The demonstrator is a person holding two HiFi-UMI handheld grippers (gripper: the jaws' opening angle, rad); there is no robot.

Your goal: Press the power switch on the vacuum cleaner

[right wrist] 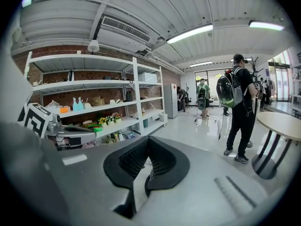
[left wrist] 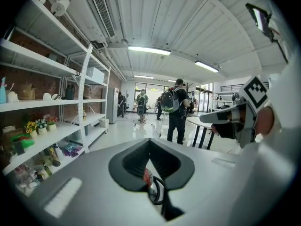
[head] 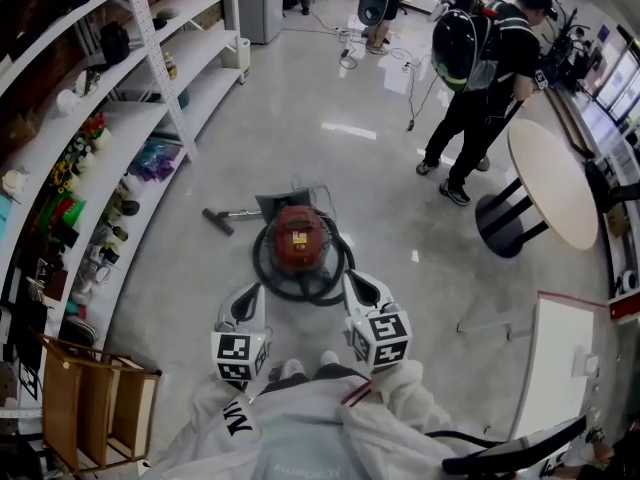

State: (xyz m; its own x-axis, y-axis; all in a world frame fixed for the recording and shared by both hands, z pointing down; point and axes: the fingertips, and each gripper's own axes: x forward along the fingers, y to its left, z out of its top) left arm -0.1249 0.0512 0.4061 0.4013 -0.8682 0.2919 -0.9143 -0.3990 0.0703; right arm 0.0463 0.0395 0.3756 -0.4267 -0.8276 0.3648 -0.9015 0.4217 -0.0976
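A red canister vacuum cleaner point(head: 298, 240) stands on the glossy floor in the head view, with its black hose point(head: 265, 268) coiled around it. Its floor nozzle point(head: 218, 220) lies to its left. I cannot make out the power switch. My left gripper point(head: 250, 296) hovers by the vacuum's near left side and my right gripper point(head: 357, 288) by its near right side; neither touches it. Both look shut and empty. In the left gripper view the shut left gripper point(left wrist: 149, 141) shows a sliver of red vacuum point(left wrist: 146, 177) through its gap. The right gripper point(right wrist: 148, 140) points into the room.
White shelving point(head: 120, 118) full of small items lines the left wall, with a wooden crate point(head: 95, 403) at its near end. A person with a backpack point(head: 480, 78) stands by a round table point(head: 550, 183) at the right. A white cabinet point(head: 560, 368) stands near right.
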